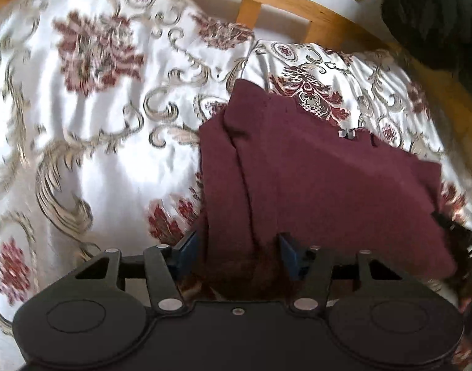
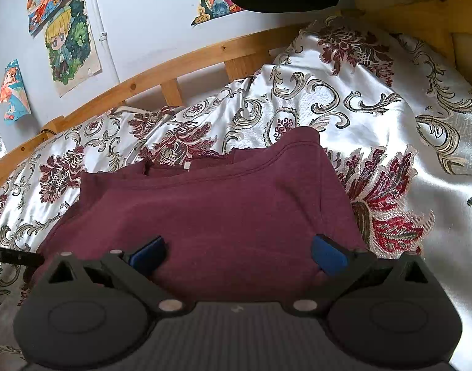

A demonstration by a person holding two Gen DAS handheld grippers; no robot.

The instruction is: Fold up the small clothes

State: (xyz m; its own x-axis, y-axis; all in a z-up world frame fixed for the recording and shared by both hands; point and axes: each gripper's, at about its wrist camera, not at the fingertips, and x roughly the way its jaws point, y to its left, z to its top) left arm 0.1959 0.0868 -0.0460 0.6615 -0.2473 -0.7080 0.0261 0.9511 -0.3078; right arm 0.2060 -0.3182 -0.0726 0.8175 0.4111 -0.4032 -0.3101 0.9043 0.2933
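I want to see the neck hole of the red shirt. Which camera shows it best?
The right wrist view: the maroon shirt lies flat there, its stitched collar curving across. In the left wrist view the shirt is bunched, with only its far edge showing.

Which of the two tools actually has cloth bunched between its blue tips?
The left tool: maroon garment fabric bunches between its blue tips. The right tool stands wide open, its tips apart over the flat garment.
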